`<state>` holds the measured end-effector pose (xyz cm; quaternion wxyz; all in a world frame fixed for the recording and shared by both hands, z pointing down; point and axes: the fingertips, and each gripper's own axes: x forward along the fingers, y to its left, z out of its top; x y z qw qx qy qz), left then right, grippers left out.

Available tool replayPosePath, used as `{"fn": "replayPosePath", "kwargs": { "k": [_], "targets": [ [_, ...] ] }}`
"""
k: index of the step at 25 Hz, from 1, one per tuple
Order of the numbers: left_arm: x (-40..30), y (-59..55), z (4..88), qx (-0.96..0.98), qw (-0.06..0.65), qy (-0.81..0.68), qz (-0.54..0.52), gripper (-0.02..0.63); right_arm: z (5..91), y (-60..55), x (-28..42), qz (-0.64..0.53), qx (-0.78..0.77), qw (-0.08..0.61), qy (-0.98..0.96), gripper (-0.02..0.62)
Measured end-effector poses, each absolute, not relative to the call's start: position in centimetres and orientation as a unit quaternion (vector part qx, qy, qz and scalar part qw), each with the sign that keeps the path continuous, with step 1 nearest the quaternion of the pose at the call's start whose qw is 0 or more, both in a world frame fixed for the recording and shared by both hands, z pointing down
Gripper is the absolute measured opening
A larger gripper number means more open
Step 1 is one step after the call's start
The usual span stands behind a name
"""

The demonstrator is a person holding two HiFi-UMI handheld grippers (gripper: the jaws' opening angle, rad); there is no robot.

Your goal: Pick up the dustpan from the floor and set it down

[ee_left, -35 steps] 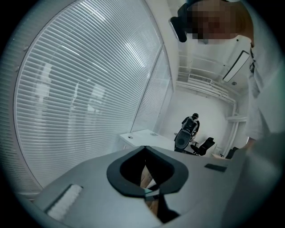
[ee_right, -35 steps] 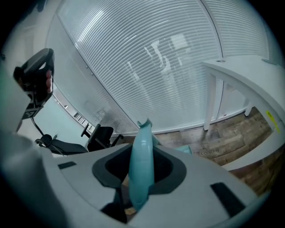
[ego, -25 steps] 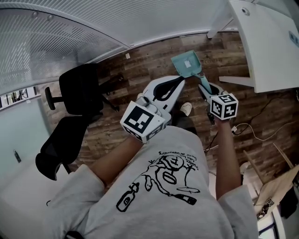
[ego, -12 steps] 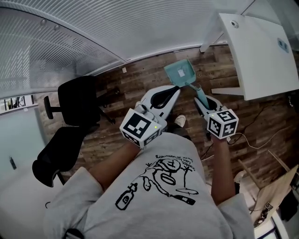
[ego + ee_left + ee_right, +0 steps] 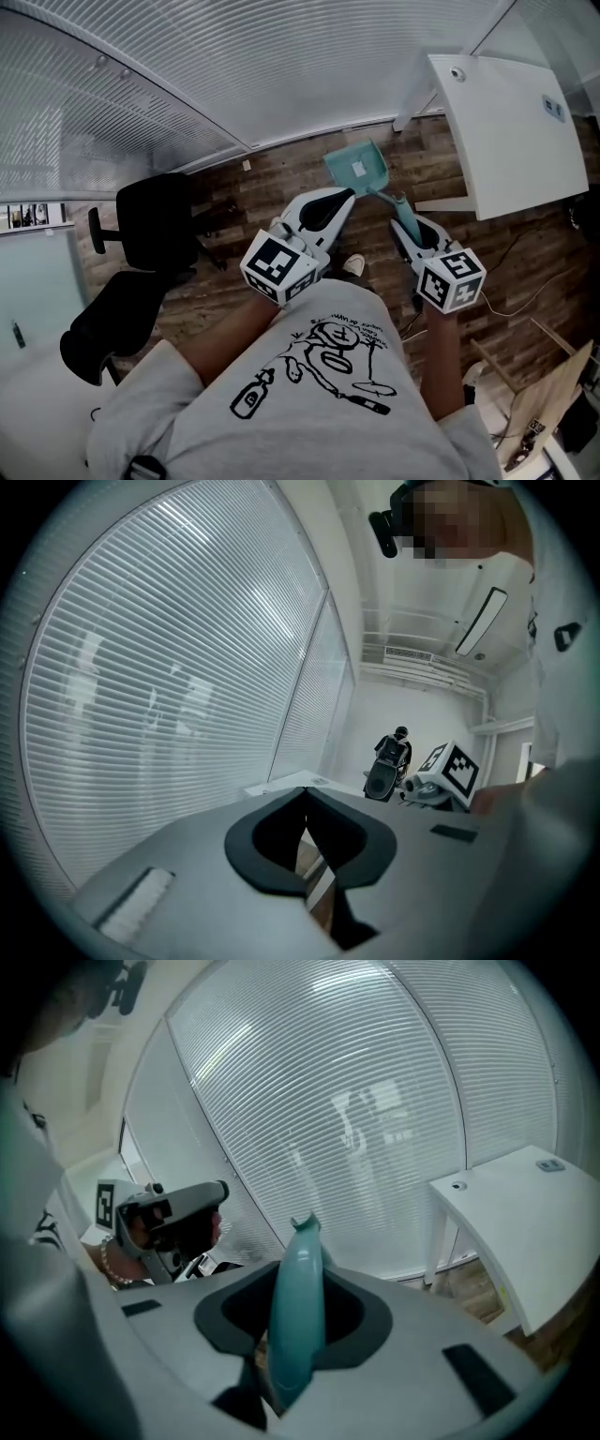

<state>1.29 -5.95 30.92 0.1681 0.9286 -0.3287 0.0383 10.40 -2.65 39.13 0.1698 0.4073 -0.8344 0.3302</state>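
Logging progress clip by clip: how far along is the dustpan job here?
Done: the pickup. The right hand-held gripper is clamped on the handle of the teal dustpan, and the pan looks lifted clear of the wood floor. In hand: the dustpan is held up in front of the person, pan end pointing away. The left hand-held gripper is shut and empty. Left: setting it down; it rests on nothing yet.

Your left gripper [image 5: 303,795] sits at 6 o'clock. Its jaws are closed together with nothing in them. A bit of wood floor [image 5: 314,892] shows behind them. Window blinds [image 5: 169,667] fill 9 o'clock. A marker cube [image 5: 457,771] sits at 3 o'clock.
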Motion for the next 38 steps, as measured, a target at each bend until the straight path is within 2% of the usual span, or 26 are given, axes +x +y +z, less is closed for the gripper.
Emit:
{"fn": "replayPosePath", "kwargs": {
  "k": [11,38],
  "targets": [
    [0.7,-6.5,30.0,0.929,0.163,-0.330,0.029,0.002,34.2,-1.7,10.6,0.306,0.417,0.164,-0.840,0.086],
    [0.0,-6.3,30.6,0.930,0.167,-0.326,0.039,0.002,35.2,-2.0,10.2,0.314,0.415,0.165,-0.838,0.083]
  ]
}}
